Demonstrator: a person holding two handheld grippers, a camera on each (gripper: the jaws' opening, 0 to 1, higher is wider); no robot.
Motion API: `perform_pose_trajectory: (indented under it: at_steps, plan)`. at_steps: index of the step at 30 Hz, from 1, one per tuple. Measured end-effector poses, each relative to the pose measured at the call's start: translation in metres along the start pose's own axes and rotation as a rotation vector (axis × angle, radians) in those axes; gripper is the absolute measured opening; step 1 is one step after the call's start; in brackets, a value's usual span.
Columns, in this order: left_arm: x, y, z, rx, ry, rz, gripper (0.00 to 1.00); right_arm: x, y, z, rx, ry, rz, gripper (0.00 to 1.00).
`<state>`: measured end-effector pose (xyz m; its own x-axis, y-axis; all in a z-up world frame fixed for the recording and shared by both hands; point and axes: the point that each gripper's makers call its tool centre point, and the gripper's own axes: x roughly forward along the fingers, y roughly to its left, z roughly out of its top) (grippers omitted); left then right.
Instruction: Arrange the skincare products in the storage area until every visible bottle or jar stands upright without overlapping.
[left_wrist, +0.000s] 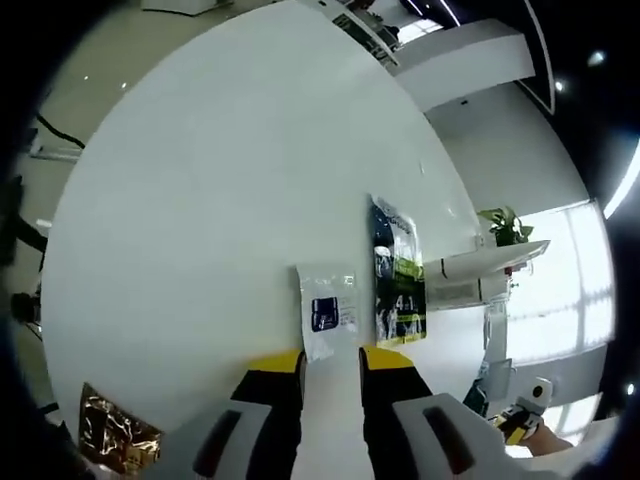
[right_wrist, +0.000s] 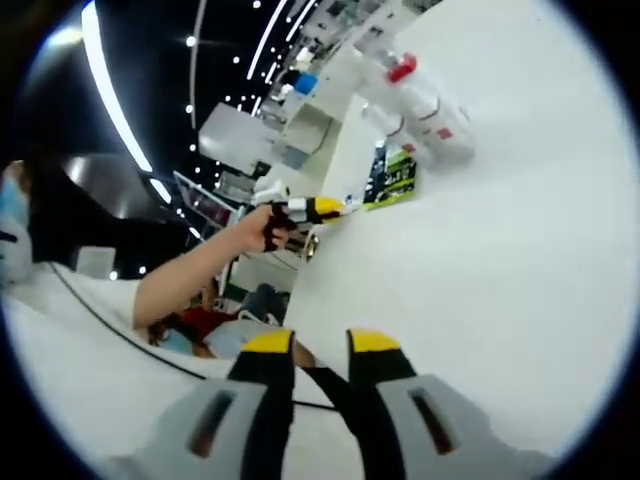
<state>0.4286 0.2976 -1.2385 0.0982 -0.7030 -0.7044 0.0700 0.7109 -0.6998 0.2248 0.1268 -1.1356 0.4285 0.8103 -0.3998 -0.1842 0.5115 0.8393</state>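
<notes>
In the left gripper view a white sachet with a blue label (left_wrist: 325, 310) lies flat on the white round table (left_wrist: 220, 200). Beside it on the right lies a dark green packet (left_wrist: 398, 275). My left gripper (left_wrist: 332, 362) is open, its yellow-tipped jaws just short of the sachet's near end. The right gripper view shows a white bottle with a red cap (right_wrist: 425, 100) and a smaller white bottle (right_wrist: 385, 125) at the table's far side, with the green packet (right_wrist: 395, 178) near them. Whether the bottles stand upright I cannot tell. My right gripper (right_wrist: 322, 345) is open over the table edge, holding nothing.
A gold foil packet (left_wrist: 110, 432) lies near the table edge at the lower left. A hand holds the left gripper (right_wrist: 335, 207) at the table's rim. The right gripper (left_wrist: 525, 412) shows at the lower right. Office shelves and a plant (left_wrist: 505, 225) stand beyond the table.
</notes>
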Motion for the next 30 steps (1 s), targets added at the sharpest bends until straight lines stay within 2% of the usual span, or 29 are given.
perform_pose_trajectory:
  at_steps: [5,10,13,15,16,17,20,22,23,25,27,28,30]
  plan:
    - [-0.006,0.004,0.003,0.013,-0.022,0.028,0.34,-0.002,0.003,-0.007,-0.011,-0.003,0.009,0.18]
    - [-0.013,0.016,0.009,0.050,-0.074,0.083,0.43,-0.008,0.005,-0.012,-0.030,-0.010,0.016,0.18]
    - [-0.019,0.014,0.005,0.073,-0.103,0.100,0.44,-0.012,0.003,-0.013,-0.027,-0.034,0.020,0.18]
    - [-0.025,0.011,0.001,0.120,-0.129,0.124,0.44,-0.011,0.000,-0.019,-0.015,-0.038,0.023,0.18]
    - [-0.030,0.013,0.004,0.204,-0.158,0.137,0.44,-0.010,-0.001,-0.023,-0.013,-0.035,0.024,0.18]
    - [-0.033,0.014,0.004,0.231,-0.180,0.156,0.45,-0.010,-0.001,-0.025,-0.014,-0.031,0.026,0.18]
    - [-0.046,0.026,0.001,0.362,-0.222,0.234,0.45,-0.006,0.000,-0.032,-0.023,-0.009,0.035,0.18]
    - [-0.057,0.040,-0.009,0.432,-0.225,0.311,0.46,-0.004,0.000,-0.035,-0.026,0.005,0.041,0.18]
    - [-0.062,0.048,-0.011,0.478,-0.241,0.353,0.47,-0.003,0.002,-0.035,-0.027,0.011,0.045,0.18]
    - [-0.070,0.069,-0.020,0.522,-0.228,0.423,0.56,-0.002,0.002,-0.035,-0.032,0.018,0.053,0.18]
    - [-0.078,0.089,-0.025,0.525,-0.231,0.466,0.63,-0.002,0.005,-0.037,-0.037,0.026,0.063,0.18]
    - [-0.080,0.092,-0.025,0.527,-0.234,0.473,0.64,-0.002,0.005,-0.038,-0.039,0.032,0.063,0.18]
    - [-0.085,0.099,-0.026,0.496,-0.265,0.453,0.63,-0.004,0.004,-0.040,-0.044,0.037,0.063,0.18]
